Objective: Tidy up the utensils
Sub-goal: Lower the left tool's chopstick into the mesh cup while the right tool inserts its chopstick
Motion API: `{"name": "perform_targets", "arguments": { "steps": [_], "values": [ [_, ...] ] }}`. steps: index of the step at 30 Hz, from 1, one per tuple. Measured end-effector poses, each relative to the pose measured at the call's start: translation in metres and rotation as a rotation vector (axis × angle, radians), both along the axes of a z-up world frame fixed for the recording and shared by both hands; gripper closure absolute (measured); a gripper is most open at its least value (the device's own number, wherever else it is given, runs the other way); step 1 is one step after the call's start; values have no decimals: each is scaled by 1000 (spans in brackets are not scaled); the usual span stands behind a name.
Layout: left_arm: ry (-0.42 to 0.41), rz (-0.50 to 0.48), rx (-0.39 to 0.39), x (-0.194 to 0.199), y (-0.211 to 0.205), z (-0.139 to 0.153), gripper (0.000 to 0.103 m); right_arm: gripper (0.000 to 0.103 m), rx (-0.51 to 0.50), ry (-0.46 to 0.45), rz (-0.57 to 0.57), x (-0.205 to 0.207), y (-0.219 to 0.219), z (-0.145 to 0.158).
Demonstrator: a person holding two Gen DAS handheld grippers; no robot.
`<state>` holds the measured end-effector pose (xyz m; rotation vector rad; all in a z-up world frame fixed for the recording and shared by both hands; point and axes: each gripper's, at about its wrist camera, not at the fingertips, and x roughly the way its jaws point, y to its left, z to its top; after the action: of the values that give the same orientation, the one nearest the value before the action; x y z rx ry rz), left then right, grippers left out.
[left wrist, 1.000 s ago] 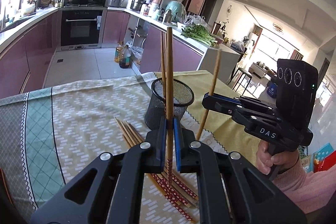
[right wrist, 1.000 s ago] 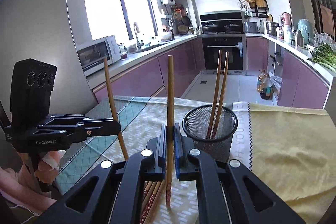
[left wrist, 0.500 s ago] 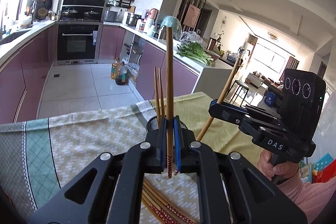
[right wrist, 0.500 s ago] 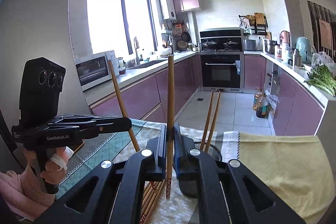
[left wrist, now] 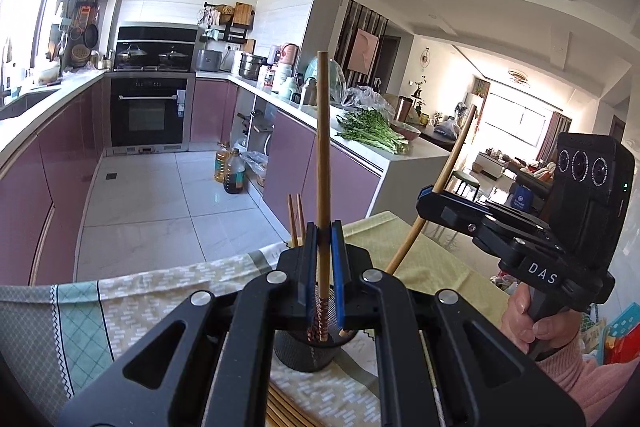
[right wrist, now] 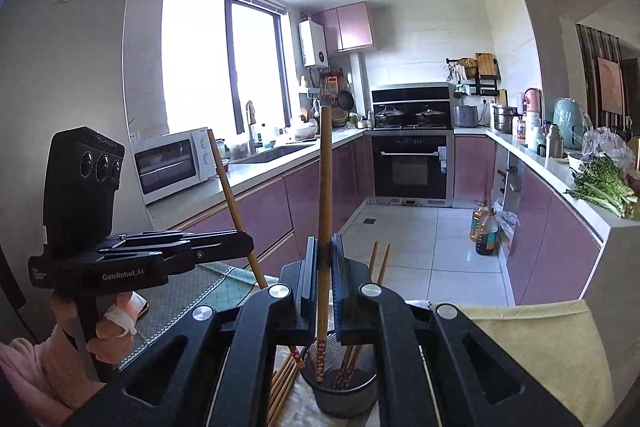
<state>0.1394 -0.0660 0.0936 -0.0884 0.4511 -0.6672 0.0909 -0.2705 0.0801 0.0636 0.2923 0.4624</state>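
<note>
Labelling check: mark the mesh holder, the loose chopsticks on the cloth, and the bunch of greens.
mesh holder point(right wrist: 344, 393): right wrist view, dark front wall.
loose chopsticks point(right wrist: 282, 383): right wrist view, mid-shafts left of holder.
bunch of greens point(left wrist: 370, 131): left wrist view, leafy middle, on the counter.

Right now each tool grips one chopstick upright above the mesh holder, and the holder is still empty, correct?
Not quite. The mesh holder is not empty: the right wrist view shows two chopsticks already standing in it. The rest holds: the left tool and the right tool each grip one chopstick upright above it.
</note>
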Motion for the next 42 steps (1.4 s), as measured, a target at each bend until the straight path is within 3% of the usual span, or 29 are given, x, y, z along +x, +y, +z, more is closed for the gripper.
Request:
{"name": "perform_targets", "arguments": {
  "steps": [6,19,35,42],
  "values": [
    [25,0,51,16,-17,-12,96,98,-17,48,-16,21,3,-14],
    [169,-74,211,37,-41,-77,96,98,-59,283,-5,60,7,-71],
    [251,-41,216,76,-51,-95,94,96,-43,349,-41,82,9,-85],
    [229,13,201,69,-39,-96,87,96,-33,351,-50,83,7,-86]
  ]
}}
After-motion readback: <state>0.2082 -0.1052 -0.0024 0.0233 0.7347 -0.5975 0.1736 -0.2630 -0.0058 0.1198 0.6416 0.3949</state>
